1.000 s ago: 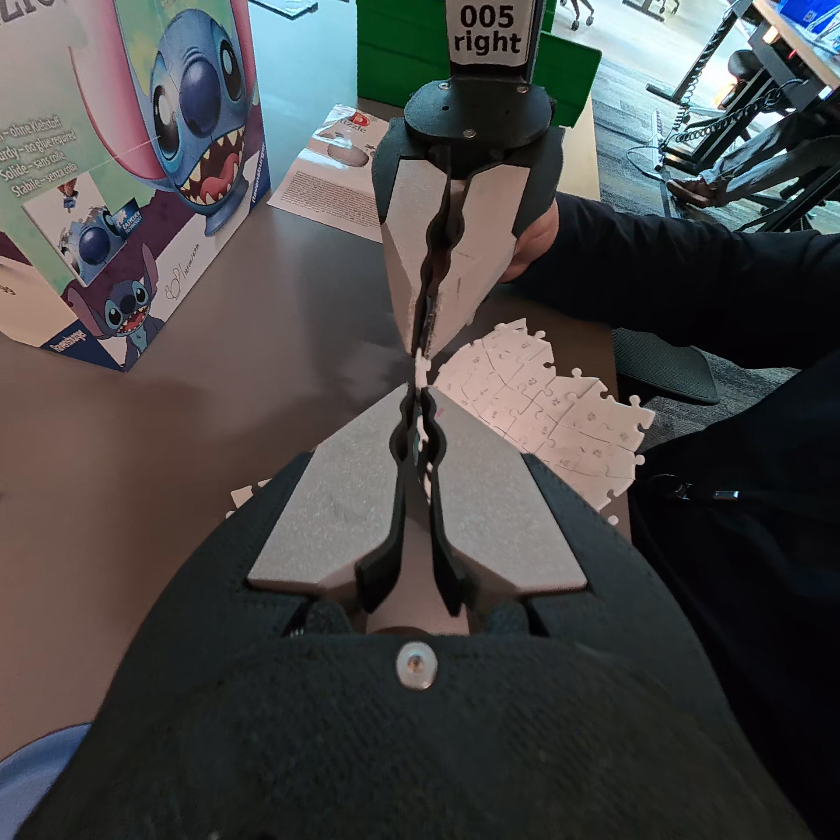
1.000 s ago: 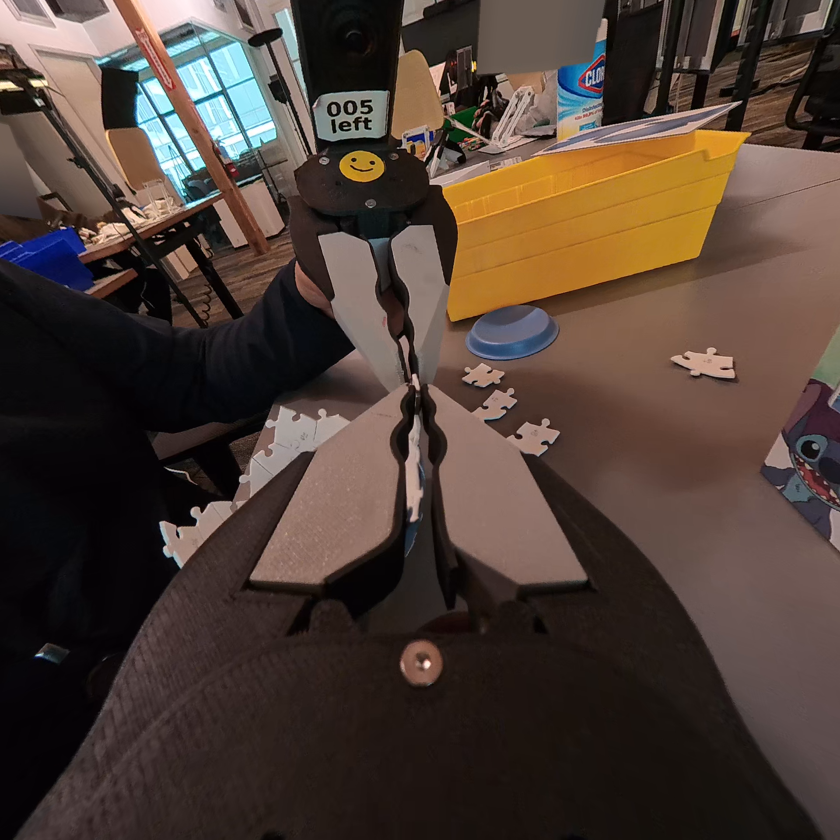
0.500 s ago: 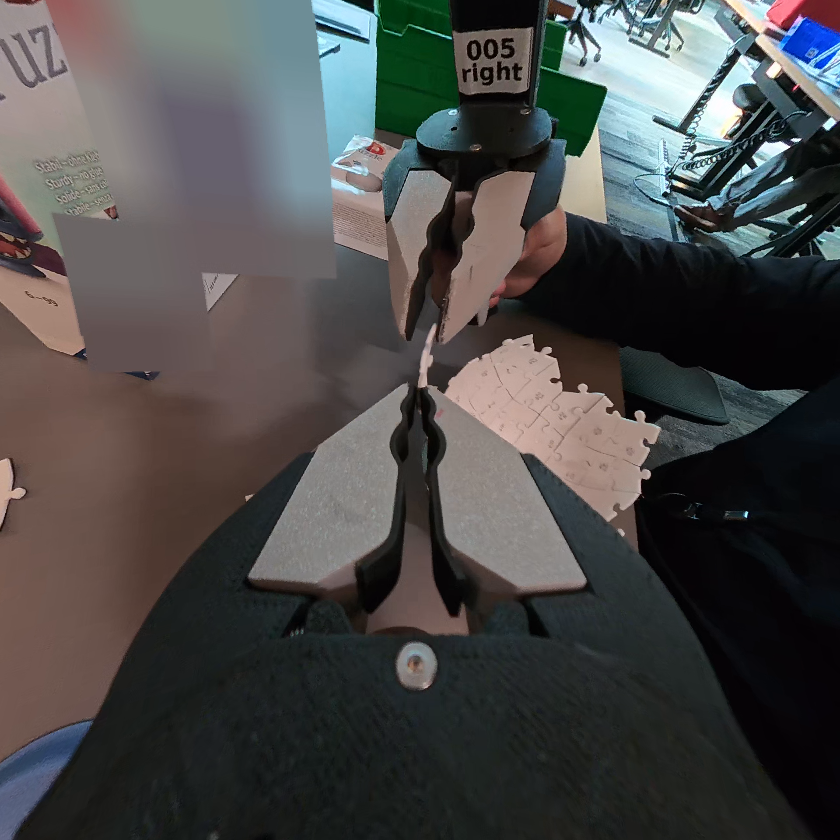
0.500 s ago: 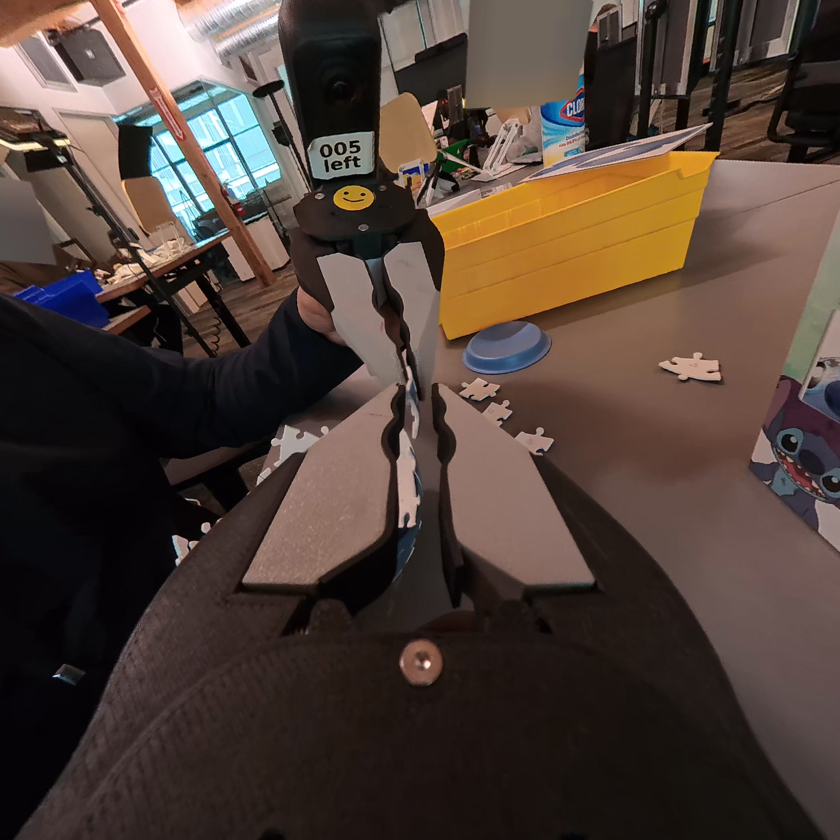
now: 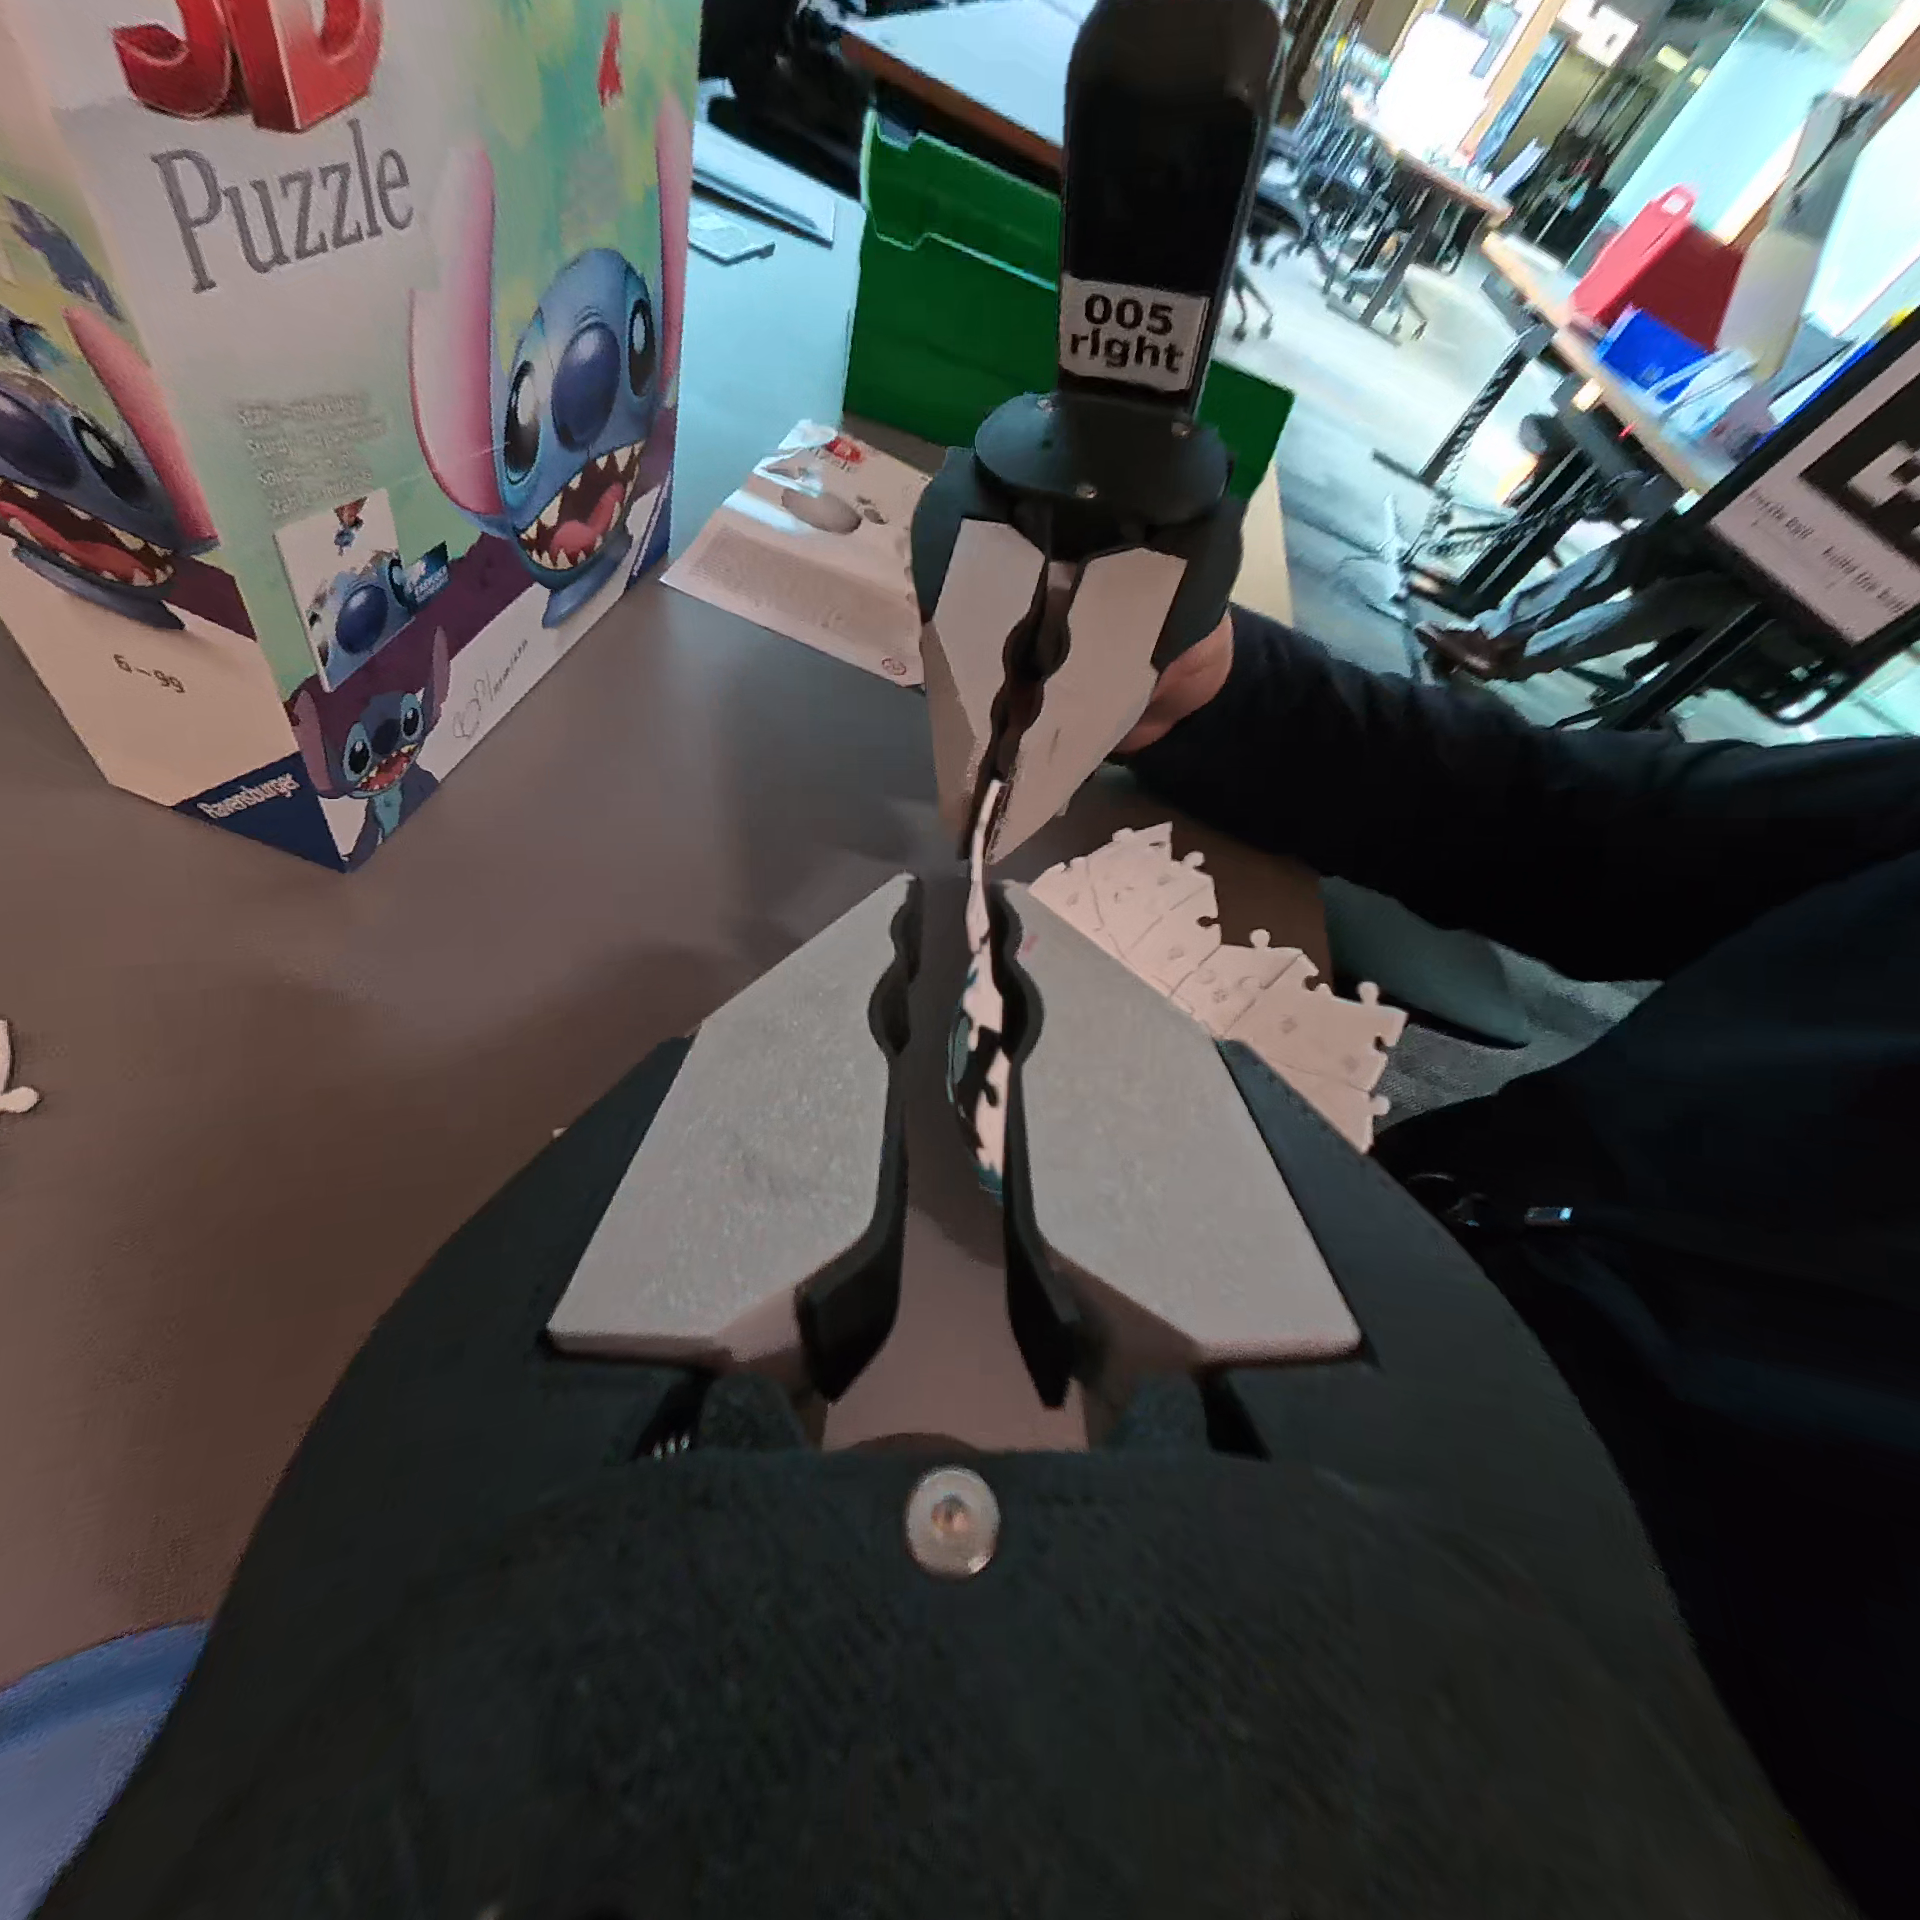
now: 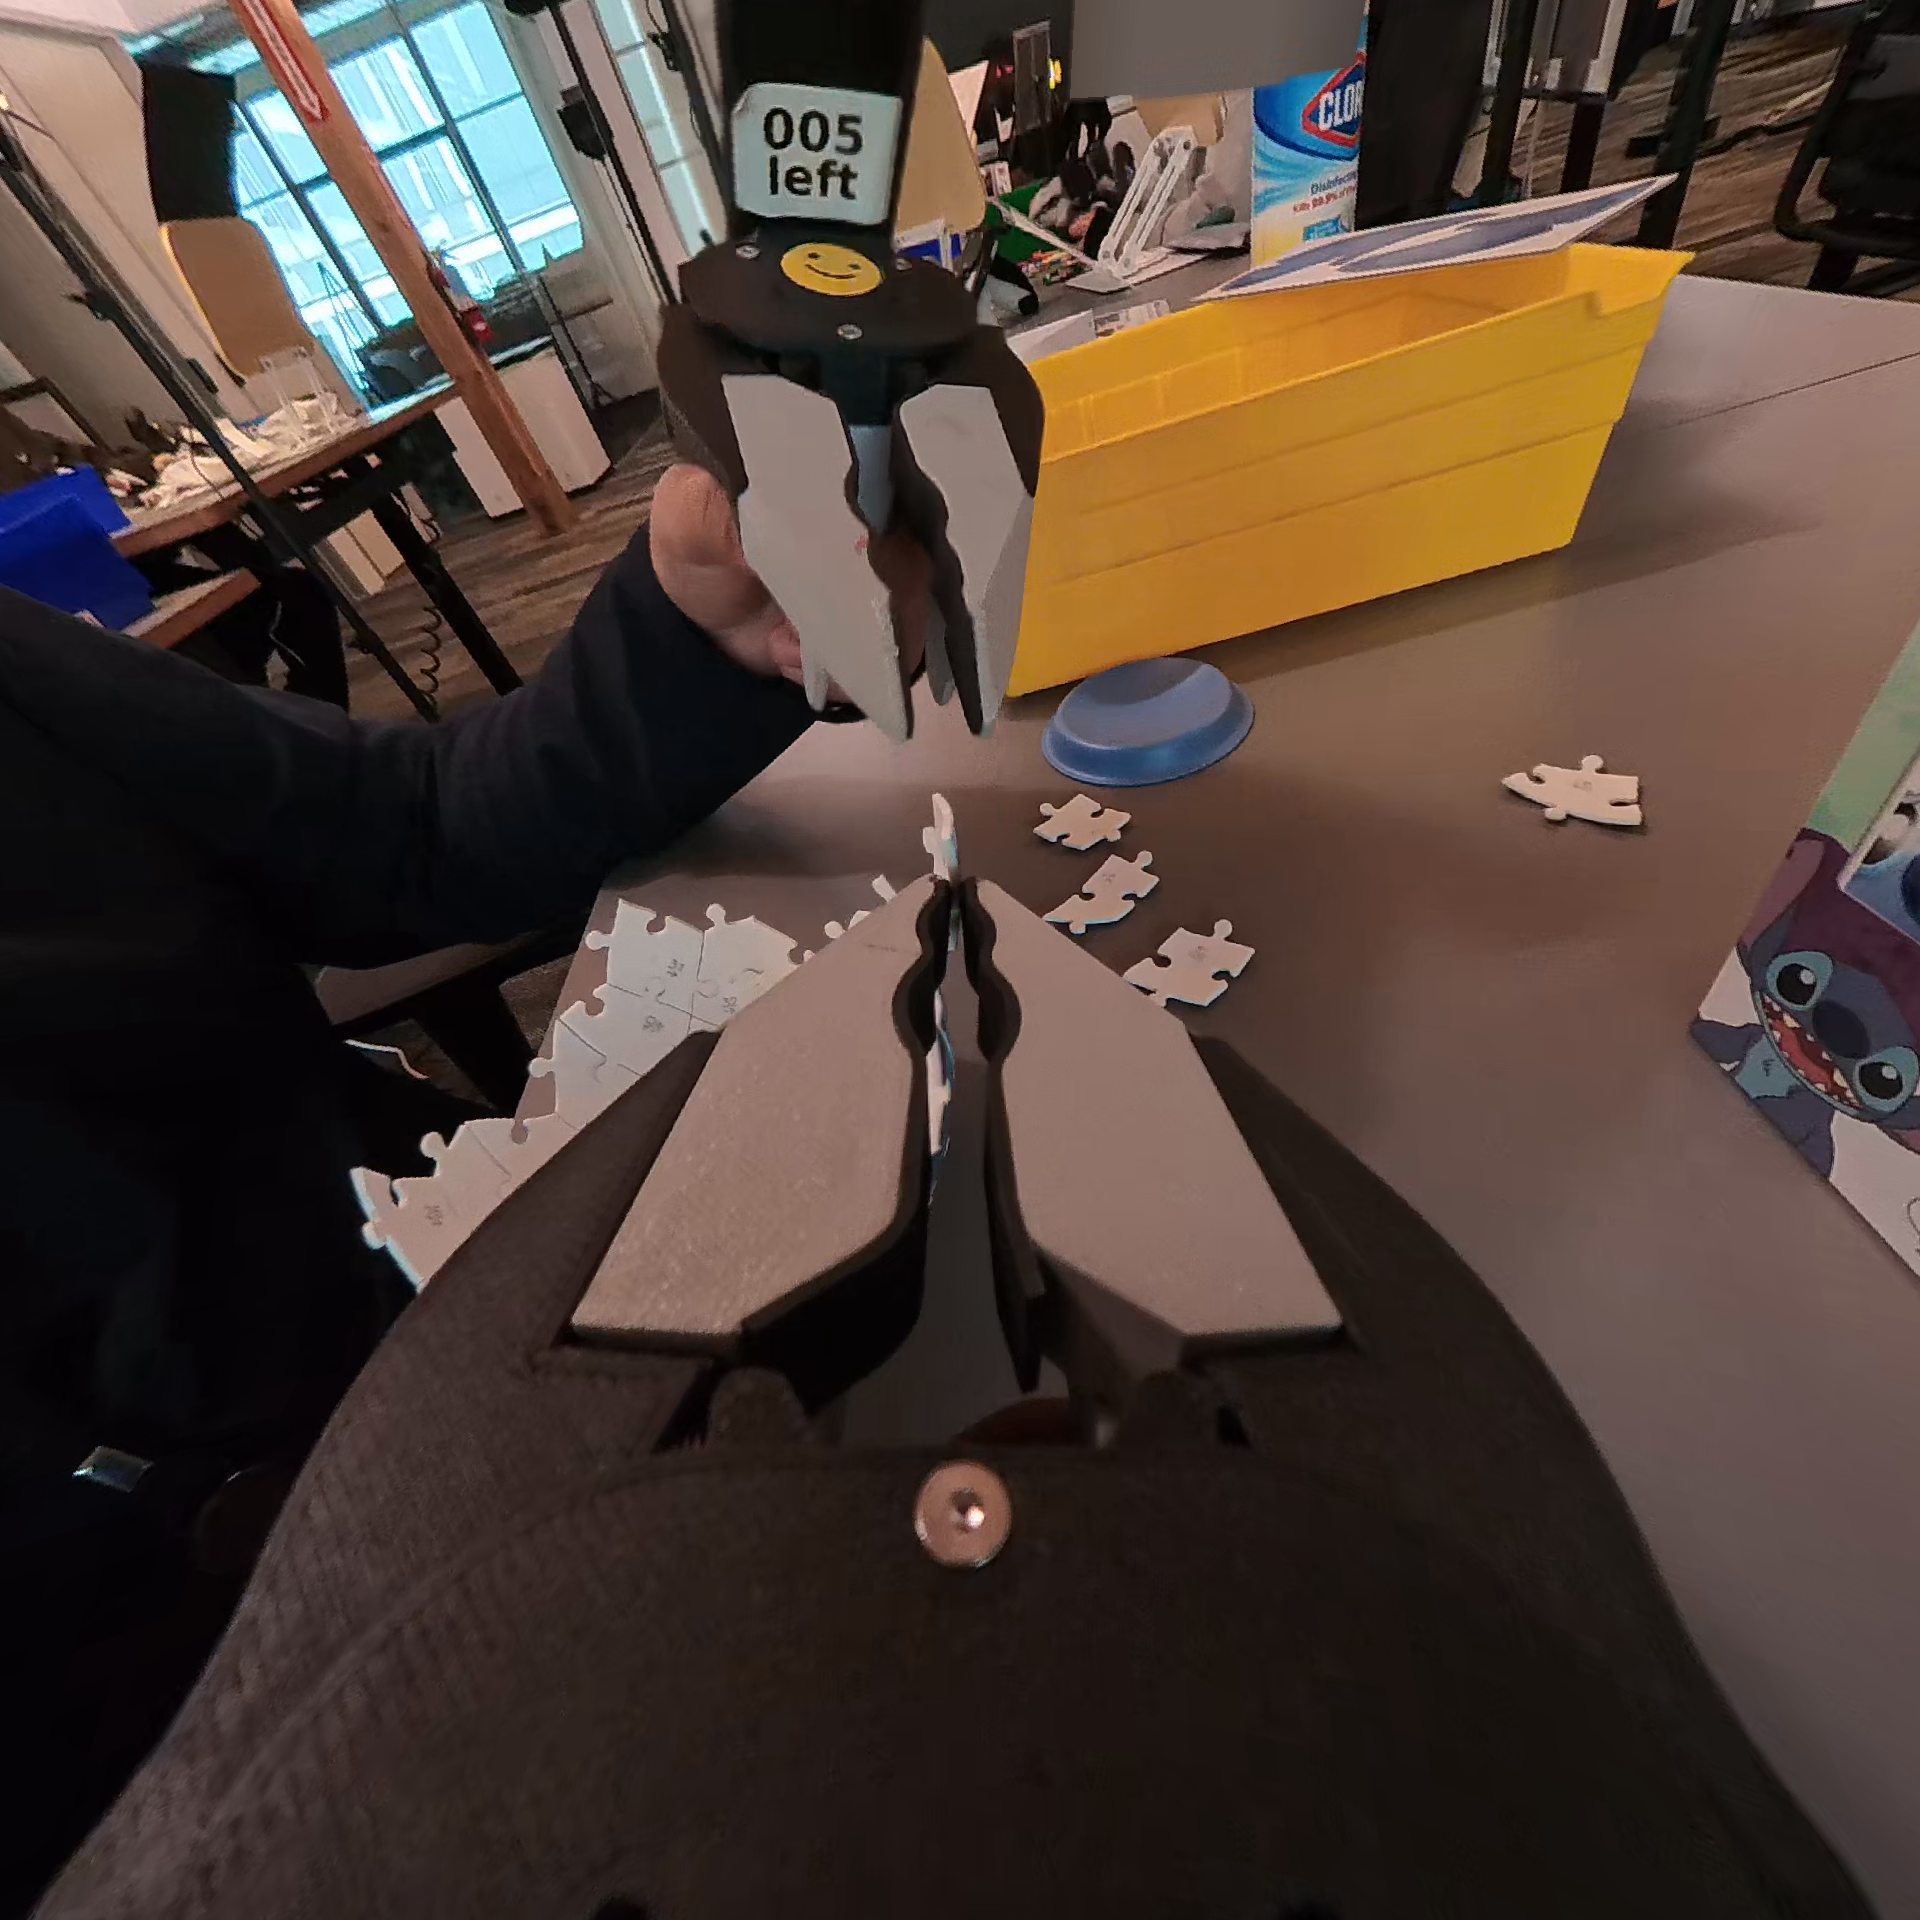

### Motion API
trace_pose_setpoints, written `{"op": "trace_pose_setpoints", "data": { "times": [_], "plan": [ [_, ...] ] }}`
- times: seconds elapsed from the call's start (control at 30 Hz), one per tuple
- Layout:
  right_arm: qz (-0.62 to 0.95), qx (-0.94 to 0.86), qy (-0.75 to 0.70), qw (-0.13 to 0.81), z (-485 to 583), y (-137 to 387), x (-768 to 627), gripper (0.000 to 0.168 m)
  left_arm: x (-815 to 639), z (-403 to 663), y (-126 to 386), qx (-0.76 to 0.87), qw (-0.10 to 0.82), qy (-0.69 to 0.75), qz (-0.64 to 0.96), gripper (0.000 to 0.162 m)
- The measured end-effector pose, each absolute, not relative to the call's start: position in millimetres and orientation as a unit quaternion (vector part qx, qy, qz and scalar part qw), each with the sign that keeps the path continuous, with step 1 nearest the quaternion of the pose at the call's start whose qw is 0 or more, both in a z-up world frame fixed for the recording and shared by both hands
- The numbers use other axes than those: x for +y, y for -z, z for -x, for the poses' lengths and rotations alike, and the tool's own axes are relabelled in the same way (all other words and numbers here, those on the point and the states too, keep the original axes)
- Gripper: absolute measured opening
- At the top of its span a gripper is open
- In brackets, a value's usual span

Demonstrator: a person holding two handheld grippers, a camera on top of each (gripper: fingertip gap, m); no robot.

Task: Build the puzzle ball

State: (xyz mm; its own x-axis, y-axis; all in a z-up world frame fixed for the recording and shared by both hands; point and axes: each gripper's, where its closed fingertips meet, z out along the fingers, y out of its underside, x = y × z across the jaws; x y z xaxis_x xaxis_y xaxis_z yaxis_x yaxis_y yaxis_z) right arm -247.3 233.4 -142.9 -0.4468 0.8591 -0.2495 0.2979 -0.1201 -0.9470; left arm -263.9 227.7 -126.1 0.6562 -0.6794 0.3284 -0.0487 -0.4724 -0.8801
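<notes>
The right tool (image 6: 954, 894) is clamped on a thin white curved puzzle piece (image 6: 941, 831), held edge-on above the desk's (image 6: 1455, 987) near edge. The left tool (image 6: 940, 722) stands apart, empty. Best keep a firm pinch, then carry it to the joined white piece sheet (image 6: 644, 987).

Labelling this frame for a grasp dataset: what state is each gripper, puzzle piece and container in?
Left gripper: open, empty.
Right gripper: shut on piece.
Piece: held edge-on, above the table.
Joined section: flat at the table edge, white side up.
Loose pieces: flat, white side up.
Box: upright.
Bin: open, sheet across its top.
</notes>
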Motion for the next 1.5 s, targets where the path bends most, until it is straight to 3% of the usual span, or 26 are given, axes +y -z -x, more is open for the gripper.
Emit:
{"op": "trace_pose_setpoints", "data": {
  "times": [0.23, 0.67, 1.5],
  "plan": [
    [0.433, -0.697, -0.498, 0.28, 240.9, 138.7, 236.3, 0.0, 229.9, 271.9, 137.4, 0.227, 0.441, 0.326, 0.805, 0.011],
    [0.349, -0.87, -0.309, 0.158, 250.4, 149.1, 215.9, 0.0, 224.5, 275.7, 145.5, 0.233, 0.418, 0.329, 0.814, 0.015],
    [0.334, -0.895, -0.261, 0.142, 260.9, 162.1, 214.9, 0.0, 218.6, 276.6, 157.4, 0.231, 0.382, 0.34, 0.828, 0.014]
  ]
}}
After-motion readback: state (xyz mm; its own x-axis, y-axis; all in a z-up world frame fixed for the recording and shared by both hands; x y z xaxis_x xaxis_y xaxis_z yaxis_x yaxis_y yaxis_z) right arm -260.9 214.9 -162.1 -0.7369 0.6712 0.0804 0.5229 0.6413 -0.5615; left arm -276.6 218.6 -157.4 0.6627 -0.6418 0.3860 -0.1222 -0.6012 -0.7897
